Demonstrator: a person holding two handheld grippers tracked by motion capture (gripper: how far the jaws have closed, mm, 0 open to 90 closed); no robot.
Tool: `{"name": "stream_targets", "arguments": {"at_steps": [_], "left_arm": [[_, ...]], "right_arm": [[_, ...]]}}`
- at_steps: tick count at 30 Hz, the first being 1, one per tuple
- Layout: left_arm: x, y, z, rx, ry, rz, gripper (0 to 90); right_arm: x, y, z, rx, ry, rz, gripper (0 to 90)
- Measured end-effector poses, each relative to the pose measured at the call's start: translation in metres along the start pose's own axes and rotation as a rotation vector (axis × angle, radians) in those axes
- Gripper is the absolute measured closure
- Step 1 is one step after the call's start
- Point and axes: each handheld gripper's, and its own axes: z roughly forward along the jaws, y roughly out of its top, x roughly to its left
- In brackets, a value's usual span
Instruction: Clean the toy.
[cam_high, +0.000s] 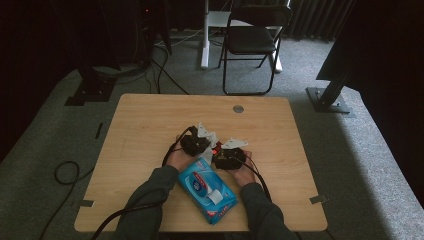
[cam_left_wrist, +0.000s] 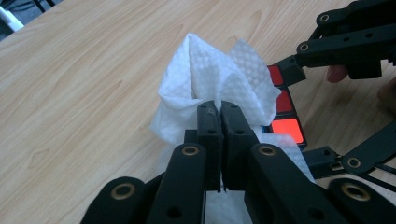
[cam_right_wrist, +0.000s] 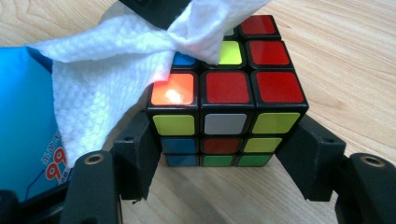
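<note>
A colour puzzle cube (cam_right_wrist: 229, 88) stands on the wooden table (cam_high: 150, 125), red face up. My right gripper (cam_right_wrist: 222, 156) is shut on it, one pad pressed against each side of its lower layers. My left gripper (cam_left_wrist: 219, 109) is shut on a white wet wipe (cam_left_wrist: 210, 74), whose bunched end lies over the cube's (cam_left_wrist: 285, 100) top near corner. In the right gripper view the wipe (cam_right_wrist: 107, 70) hangs from the left gripper (cam_right_wrist: 161, 11) down across the cube's left side. From the high view both grippers, left (cam_high: 206, 149) and right (cam_high: 220, 154), meet at mid-table.
A blue pack of wet wipes (cam_high: 206, 189) lies between the person's forearms near the front edge, its flap raised. A small metal disc (cam_high: 238, 108) sits in the table's far edge. A black folding chair (cam_high: 252, 40) stands beyond the table. Cables trail off the front left.
</note>
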Motion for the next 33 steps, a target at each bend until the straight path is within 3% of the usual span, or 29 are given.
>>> {"name": "stream_targets", "arguments": {"at_steps": [4, 7, 12, 25, 29, 30, 33], "left_arm": [[-0.006, 0.000, -0.003, 0.011, -0.005, 0.024, 89.2], [-0.008, 0.000, -0.003, -0.006, -0.048, 0.013, 89.2], [-0.019, 0.003, -0.001, -0.009, -0.109, 0.060, 89.2], [-0.017, 0.011, 0.007, -0.011, -0.108, 0.067, 89.1], [-0.016, 0.014, 0.010, -0.012, -0.086, 0.071, 89.2], [-0.014, 0.016, 0.012, -0.011, -0.060, 0.070, 89.2], [-0.007, 0.015, 0.014, -0.013, -0.023, 0.038, 89.2]], "right_arm": [[0.000, 0.000, 0.000, -0.001, 0.000, 0.000, 34.0], [0.000, 0.000, 0.000, -0.001, -0.001, 0.001, 34.0], [0.000, 0.000, 0.000, -0.002, 0.000, 0.003, 34.0], [0.001, 0.000, 0.000, 0.001, -0.002, -0.001, 34.1], [0.000, 0.000, -0.001, 0.002, -0.002, -0.007, 34.3], [0.000, -0.001, -0.001, 0.002, -0.002, -0.008, 34.3], [0.000, -0.001, -0.001, 0.002, -0.002, -0.014, 34.3]]}}
